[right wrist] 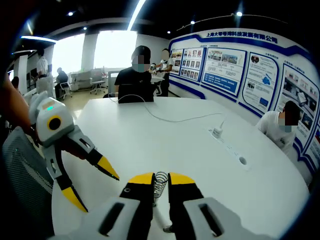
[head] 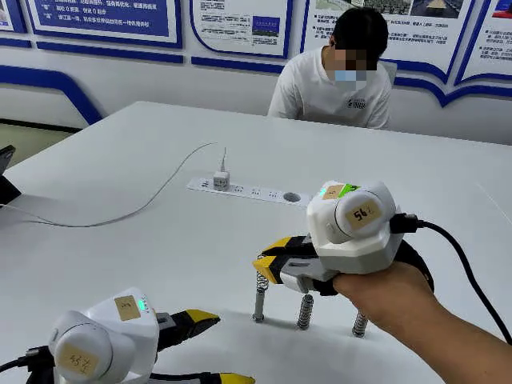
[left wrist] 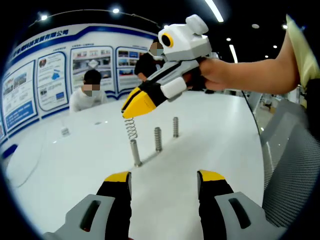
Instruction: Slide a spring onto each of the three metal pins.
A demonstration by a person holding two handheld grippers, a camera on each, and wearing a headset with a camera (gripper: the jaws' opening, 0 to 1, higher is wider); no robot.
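Closest to me, my left claw (head: 232, 349), white-bodied with yellow-tipped black jaws, hangs low over the white table (head: 160, 248). Its jaws are spread wide with nothing between them, so it's idle and only looking on.

Just beyond it stands the row of three upright pins, and here's the score. The middle pin (head: 305, 310) and the right-hand pin (head: 360, 323) each wear a spring already, coils stacked down towards the table. That's two done, by my reckoning.

The third is in hand right now. My right claw (head: 264, 268) hovers straight above the left-hand metal pin (head: 258, 308), jaws pinched on the top of a silver coil spring (head: 262, 282). In the right gripper view I see those coils squeezed between my yellow tips.

In the left gripper view the spring (left wrist: 131, 128) dangles with its lower end right at the pin's top (left wrist: 135, 152). Whether the first coil has gone over the tip I can't tell. Most of the pin's shaft is bare below, so the slide down is not yet done, and after that only the let-go is left.

Farther back a white power strip (head: 256, 193) lies flat on the table. A white charger (head: 222, 179) is plugged into it, and a thin white cable (head: 144, 204) trails off to the left.

At the far edge sits a person in a white shirt (head: 332, 84), in front of blue-and-white wall posters (head: 240, 24).
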